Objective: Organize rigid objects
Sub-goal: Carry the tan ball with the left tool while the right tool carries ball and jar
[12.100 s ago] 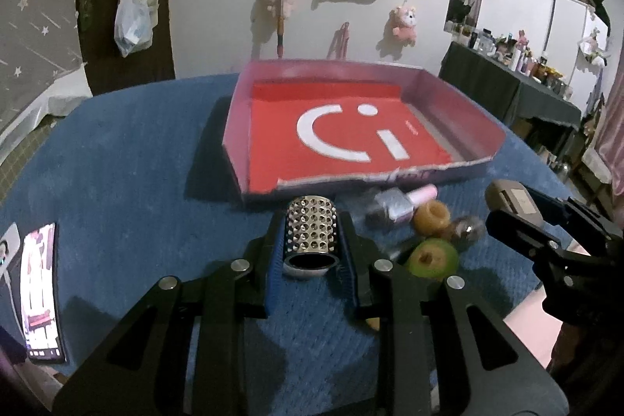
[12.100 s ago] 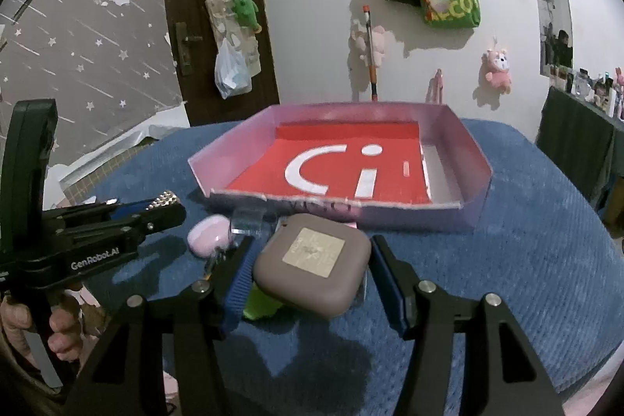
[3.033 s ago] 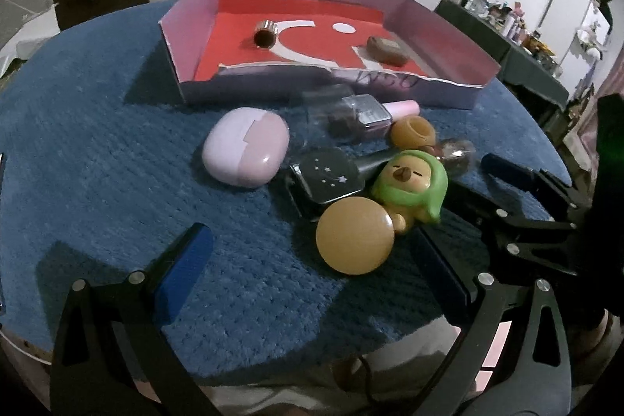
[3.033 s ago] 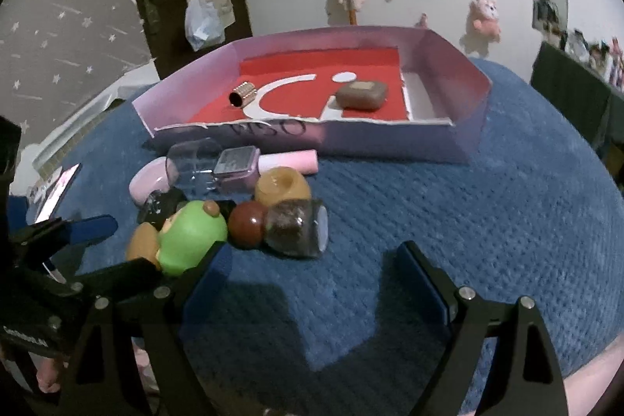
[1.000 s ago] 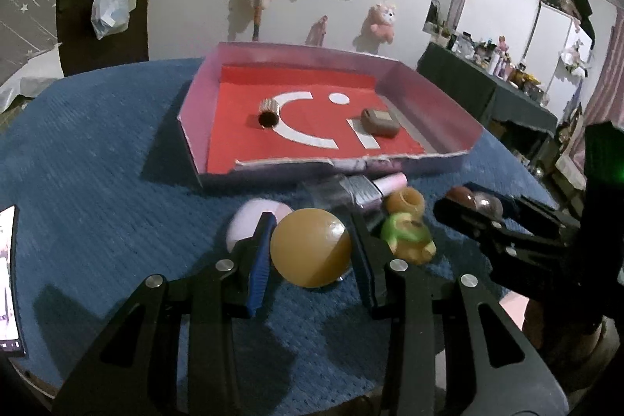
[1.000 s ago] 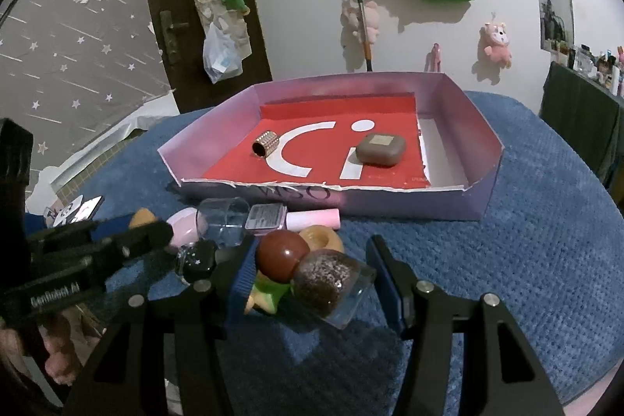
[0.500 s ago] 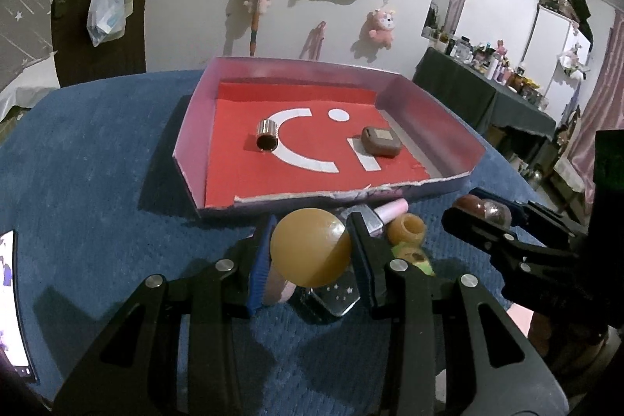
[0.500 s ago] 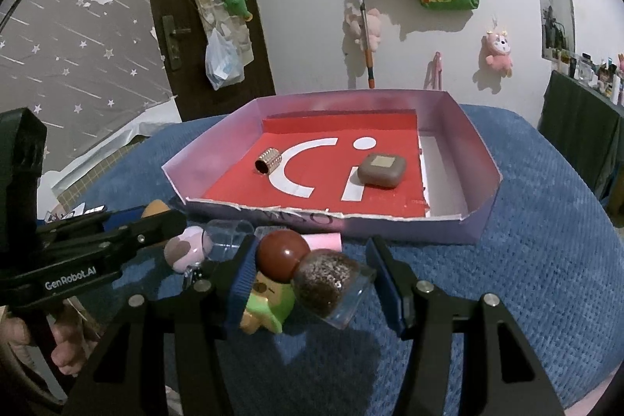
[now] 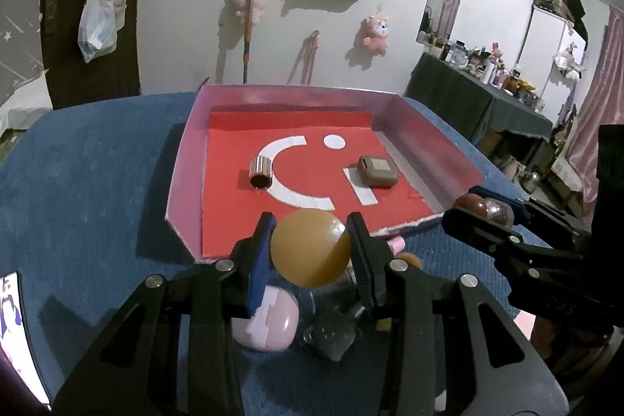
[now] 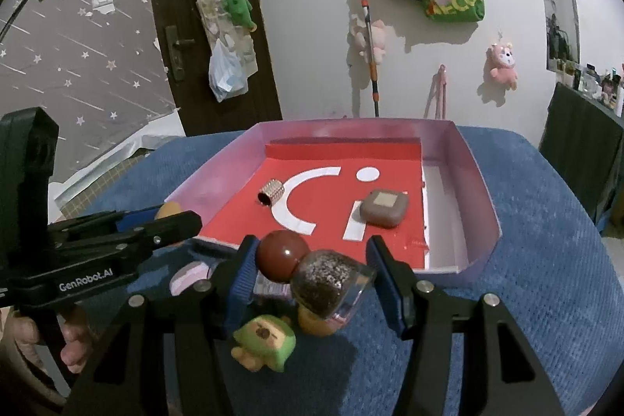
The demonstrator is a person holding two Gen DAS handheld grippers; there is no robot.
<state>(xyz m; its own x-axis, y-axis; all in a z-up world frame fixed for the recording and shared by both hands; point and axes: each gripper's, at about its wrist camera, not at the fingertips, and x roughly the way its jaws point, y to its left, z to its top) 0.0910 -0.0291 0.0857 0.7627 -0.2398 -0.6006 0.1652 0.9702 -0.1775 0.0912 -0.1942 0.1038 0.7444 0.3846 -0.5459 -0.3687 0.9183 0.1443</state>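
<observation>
My left gripper (image 9: pixel 310 244) is shut on an amber round disc (image 9: pixel 310 247), held above the near wall of the pink tray (image 9: pixel 183 166) with its red floor. My right gripper (image 10: pixel 310 266) is shut on a glass bottle with a brown ball stopper (image 10: pixel 312 271), lifted just short of the tray's (image 10: pixel 485 190) near wall. In the tray lie a studded metal cylinder (image 9: pixel 260 172) (image 10: pixel 271 192) and a brown square case (image 9: pixel 377 171) (image 10: pixel 384 207). Below the grippers a pink case (image 9: pixel 269 322), a green figure (image 10: pixel 265 340) and an orange ring (image 10: pixel 314 324) rest on the blue cloth.
A phone (image 9: pixel 15 330) lies at the cloth's left edge. A dark table with bottles (image 9: pixel 479 96) stands at the right, beyond the blue cloth. A hand (image 10: pixel 72 342) holds the left gripper's handle at lower left of the right wrist view.
Both grippers have risen with their loads and come nearer the tray; the disc and the bottle now hang over the tray's near edge instead of over the loose objects.
</observation>
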